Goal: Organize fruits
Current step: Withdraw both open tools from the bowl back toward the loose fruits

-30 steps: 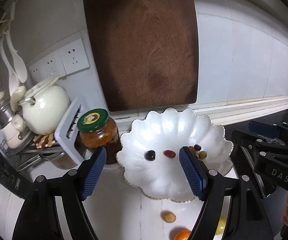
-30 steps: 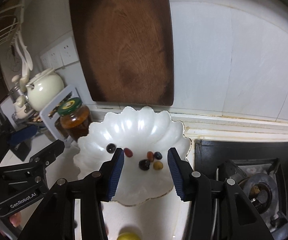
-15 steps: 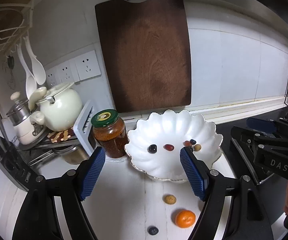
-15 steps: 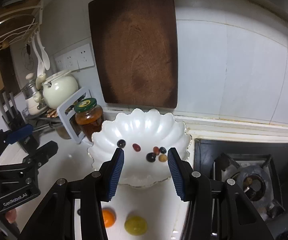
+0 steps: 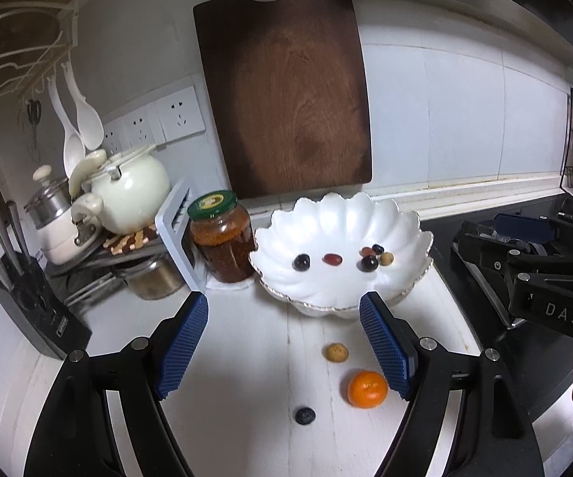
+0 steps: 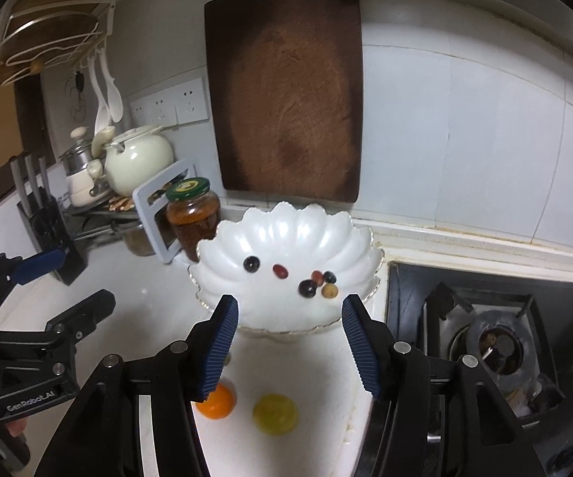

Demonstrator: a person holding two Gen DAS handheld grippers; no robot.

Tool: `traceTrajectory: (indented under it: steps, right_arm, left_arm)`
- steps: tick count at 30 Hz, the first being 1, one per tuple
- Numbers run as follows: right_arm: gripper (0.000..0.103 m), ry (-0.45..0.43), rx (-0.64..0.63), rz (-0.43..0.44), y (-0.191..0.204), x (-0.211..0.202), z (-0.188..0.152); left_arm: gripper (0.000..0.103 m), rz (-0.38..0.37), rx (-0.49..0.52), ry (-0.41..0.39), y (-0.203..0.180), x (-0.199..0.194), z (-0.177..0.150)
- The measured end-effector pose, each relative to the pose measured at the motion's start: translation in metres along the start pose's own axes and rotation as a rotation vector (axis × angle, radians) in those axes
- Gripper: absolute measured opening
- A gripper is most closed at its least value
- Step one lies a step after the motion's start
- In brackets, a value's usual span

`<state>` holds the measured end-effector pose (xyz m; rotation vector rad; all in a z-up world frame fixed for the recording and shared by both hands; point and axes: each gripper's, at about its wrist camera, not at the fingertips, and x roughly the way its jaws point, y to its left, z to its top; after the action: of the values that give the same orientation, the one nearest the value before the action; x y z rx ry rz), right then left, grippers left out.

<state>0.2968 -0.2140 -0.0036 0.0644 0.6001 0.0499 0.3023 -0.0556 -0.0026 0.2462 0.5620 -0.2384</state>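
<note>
A white scalloped bowl (image 5: 326,218) (image 6: 286,226) stands on the white counter and holds several small fruits, among them a dark grape (image 5: 301,262) and a red one (image 5: 332,258). In front of it lie a tan fruit (image 5: 336,352), an orange (image 5: 367,389) (image 6: 216,401), a blueberry (image 5: 305,415) and a yellow fruit (image 6: 275,413). My left gripper (image 5: 284,348) is open and empty above the loose fruits. My right gripper (image 6: 288,344) is open and empty over the bowl's near rim; it also shows in the left wrist view (image 5: 533,254).
A jar with a green lid (image 5: 222,238) stands left of the bowl, beside a rack with a white pot (image 5: 127,190) and a knife block (image 5: 28,298). A wooden cutting board (image 5: 286,91) leans on the wall. A gas stove (image 6: 497,342) lies to the right.
Both grippers have pulled back and up from the bowl, bringing the loose fruits on the counter into view. Both stay open and empty.
</note>
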Motion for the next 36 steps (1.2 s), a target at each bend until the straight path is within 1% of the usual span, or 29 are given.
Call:
traceTrajectory:
  steps: [3,13,17,25,29,33,36]
  right_arm:
    - [0.056,0.006,0.001,0.006,0.001,-0.001,-0.007]
    - [0.056,0.028,-0.022,0.013,0.007,-0.003,-0.026]
    - [0.056,0.051,-0.017,0.028,0.008,0.000,-0.035]
    - [0.056,0.110,-0.025,0.045,0.010,0.006,-0.052]
    - [0.056,0.143,-0.021,0.058,0.009,0.010,-0.060]
    - [0.056,0.166,-0.017,0.058,0.008,0.013,-0.066]
    - [0.056,0.181,-0.014,0.060,0.008,0.017,-0.068]
  left_arm:
    - [0.079,-0.008,-0.010,0.007,-0.002,-0.002,-0.009]
    - [0.079,-0.025,0.013,0.027,-0.010,-0.002,-0.032]
    - [0.079,-0.037,0.016,0.035,-0.013,-0.002,-0.040]
    - [0.079,-0.036,0.043,0.042,-0.020,-0.001,-0.059]
    - [0.079,-0.052,0.050,0.051,-0.024,0.001,-0.066]
    - [0.079,-0.056,0.086,0.050,-0.031,0.004,-0.075]
    - [0.079,-0.075,0.092,0.071,-0.035,0.008,-0.081]
